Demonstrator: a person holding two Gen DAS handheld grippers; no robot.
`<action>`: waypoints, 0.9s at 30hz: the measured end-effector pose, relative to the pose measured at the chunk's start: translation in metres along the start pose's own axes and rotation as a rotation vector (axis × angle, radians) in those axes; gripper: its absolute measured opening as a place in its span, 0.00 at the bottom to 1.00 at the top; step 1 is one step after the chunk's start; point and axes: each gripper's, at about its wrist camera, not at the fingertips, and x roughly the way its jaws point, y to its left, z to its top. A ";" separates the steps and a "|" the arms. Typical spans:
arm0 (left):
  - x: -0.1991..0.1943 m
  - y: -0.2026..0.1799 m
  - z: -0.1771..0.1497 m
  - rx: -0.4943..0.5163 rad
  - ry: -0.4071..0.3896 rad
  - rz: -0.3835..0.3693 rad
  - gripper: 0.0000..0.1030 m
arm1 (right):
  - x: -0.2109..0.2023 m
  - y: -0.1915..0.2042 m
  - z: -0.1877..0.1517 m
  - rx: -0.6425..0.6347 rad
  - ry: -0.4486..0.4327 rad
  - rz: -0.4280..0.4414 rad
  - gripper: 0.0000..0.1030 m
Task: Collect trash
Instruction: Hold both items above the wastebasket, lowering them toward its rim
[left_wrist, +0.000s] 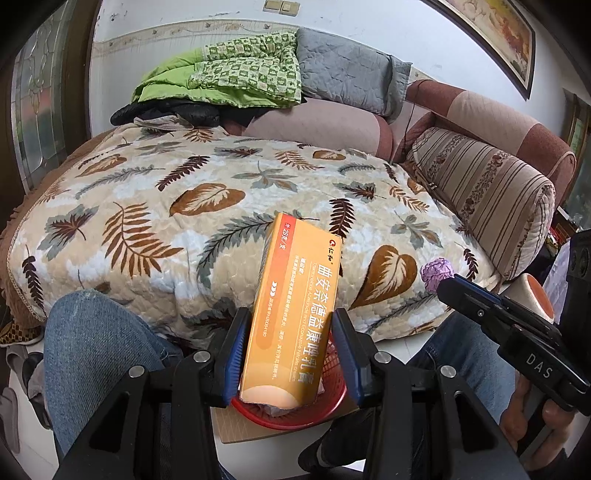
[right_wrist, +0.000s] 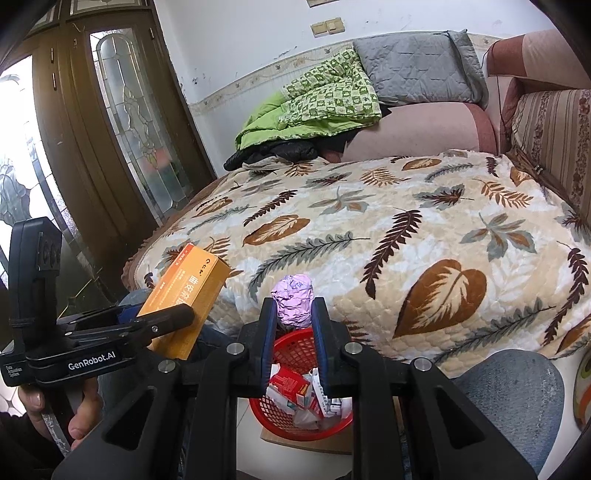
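The left gripper clamped an orange ointment box above the red mesh basket on the floor; beside it, the right gripper pinched a crumpled purple wrapper. Both seemed at the drop step; next, release over the basket.

2 grippers are showing, the left gripper and the right gripper. 1 orange carton, 1 crumpled purple wrapper and 1 red basket are sitting alongside 1 leaf-print quilt, 1 green blanket and 1 gray cushion.
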 end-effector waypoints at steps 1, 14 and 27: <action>0.000 0.001 0.000 -0.001 0.003 0.000 0.45 | 0.001 0.000 -0.001 0.001 0.002 0.001 0.18; 0.006 0.008 -0.008 -0.018 0.042 0.012 0.45 | 0.006 -0.001 -0.003 0.006 0.014 0.002 0.19; 0.016 0.009 -0.009 -0.024 0.066 0.012 0.46 | 0.015 0.003 -0.009 0.009 0.033 0.007 0.19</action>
